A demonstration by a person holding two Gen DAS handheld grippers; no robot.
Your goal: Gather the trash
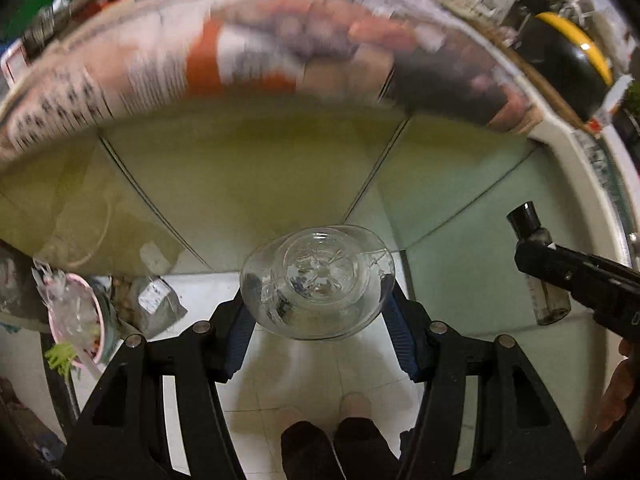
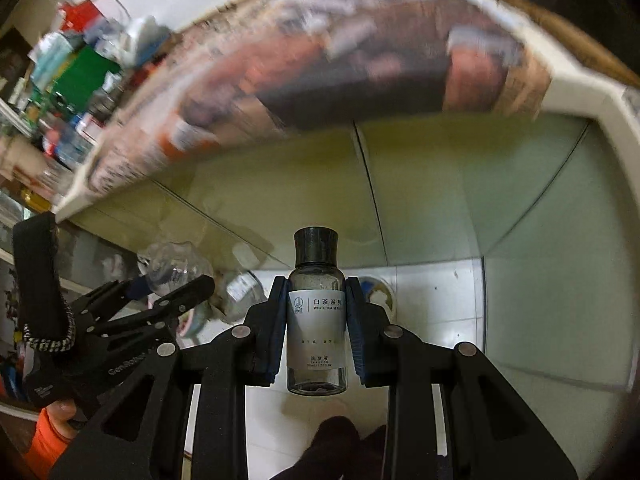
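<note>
while the left wrist view looks straight into the round end of a clear plastic bottle [image 1: 318, 282] clamped between the left gripper [image 1: 318, 320] fingers at lower centre, its long axis toward the lens, only the right wrist view shows the label of the small black-capped bottle [image 2: 317, 316]. that one stands upright in frame, cap up, squeezed by the right gripper [image 2: 317, 320] fingers, above white floor tiles [image 2: 436, 300].

Clear glossy crumpled plastic bottle [image 1: 318, 280] between left jaws; small clear plastic bottle with matt white paper label and black cap [image 2: 317, 316] between right jaws' blue ribbed pads. Beyond the jaws, printed newspaper sheet [image 1: 120, 80]; below, glossy white floor tiles [image 2: 436, 300].
</note>
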